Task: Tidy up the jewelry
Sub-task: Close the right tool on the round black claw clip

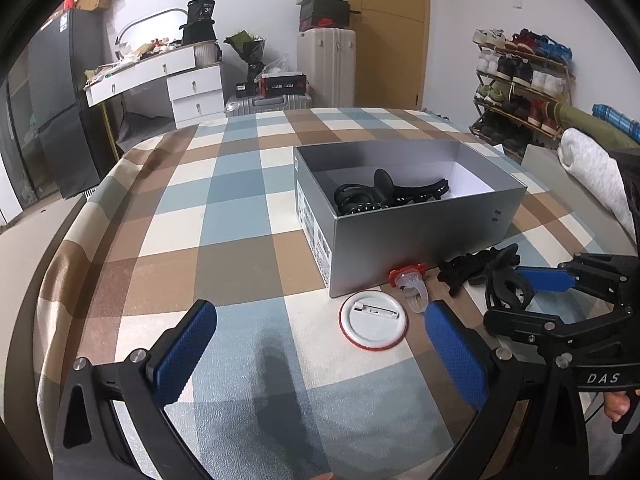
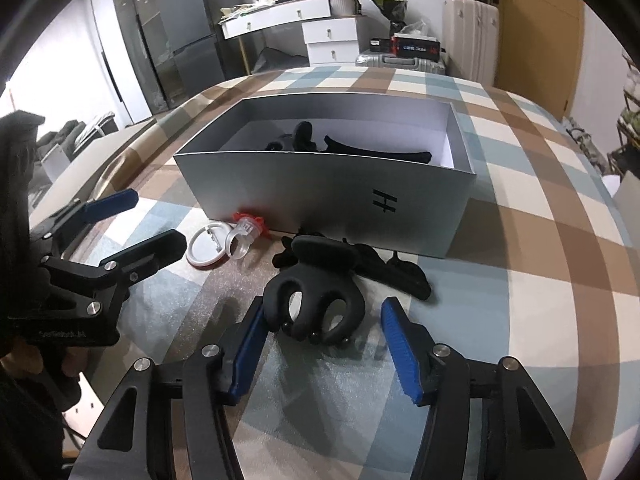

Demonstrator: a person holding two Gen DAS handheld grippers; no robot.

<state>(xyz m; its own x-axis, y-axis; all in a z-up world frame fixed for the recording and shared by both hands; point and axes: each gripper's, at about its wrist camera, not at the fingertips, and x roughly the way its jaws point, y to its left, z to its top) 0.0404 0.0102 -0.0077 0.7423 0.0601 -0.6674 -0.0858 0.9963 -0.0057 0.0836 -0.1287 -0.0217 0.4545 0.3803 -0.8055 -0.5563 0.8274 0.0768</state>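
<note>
A black hair claw (image 2: 316, 304) lies on the checked desk (image 2: 520, 240), just in front of the grey box (image 2: 320, 188). The right tongs (image 2: 324, 344) straddle it, released: the left pad touches the claw, the right pad stands clear. A second black clip (image 2: 400, 272) lies beside it, against the box front. Left of these sit a clear ring with a red top (image 2: 246, 232) and a white badge (image 1: 374, 326), back up. More black clips (image 1: 384, 196) rest inside the box. The left tongs (image 1: 320, 344) hover released near the badge, holding nothing.
</note>
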